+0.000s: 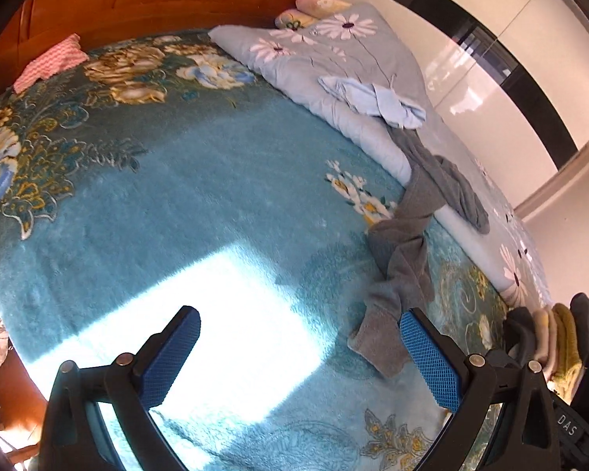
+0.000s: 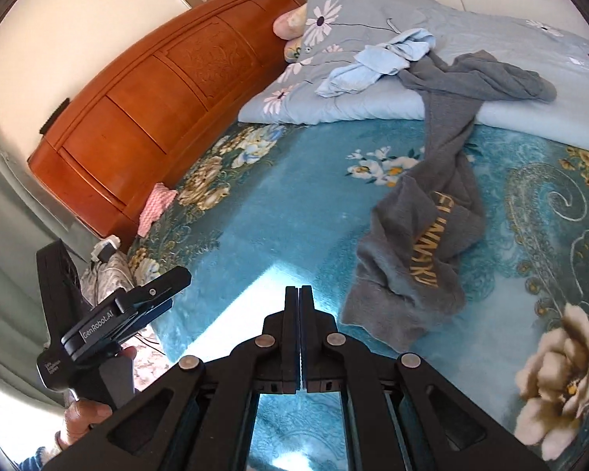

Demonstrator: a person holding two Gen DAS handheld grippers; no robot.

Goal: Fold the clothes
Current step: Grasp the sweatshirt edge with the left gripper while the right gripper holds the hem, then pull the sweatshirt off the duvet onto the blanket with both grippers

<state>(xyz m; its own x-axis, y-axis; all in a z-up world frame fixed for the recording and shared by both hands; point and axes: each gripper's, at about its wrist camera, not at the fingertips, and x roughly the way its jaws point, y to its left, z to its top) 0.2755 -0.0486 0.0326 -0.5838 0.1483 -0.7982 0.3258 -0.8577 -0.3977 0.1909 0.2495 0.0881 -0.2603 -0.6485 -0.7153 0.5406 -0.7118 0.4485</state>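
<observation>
A crumpled grey garment (image 2: pixel 420 243) with gold lettering trails from the teal floral blanket (image 2: pixel 294 204) up onto a light blue quilt (image 2: pixel 471 8). It also shows as the grey garment (image 1: pixel 404 259) in the left wrist view, with its near end just beyond the right pad. A light blue garment (image 2: pixel 377 62) lies bunched on the quilt, seen too as the light blue garment (image 1: pixel 377 102). My left gripper (image 1: pixel 300 353) hangs open over a sunlit patch of blanket, nothing between its blue pads. My right gripper (image 2: pixel 298 294) is shut and empty, left of the grey garment's near end.
A wooden headboard (image 2: pixel 157 98) runs along the far side of the bed. A pink cloth (image 2: pixel 157 208) lies by it. A hand (image 2: pixel 86 416) holds the left gripper (image 2: pixel 165 290) at the bed's left edge. Yellow and cream fabric folds (image 1: pixel 557 337) sit at the right.
</observation>
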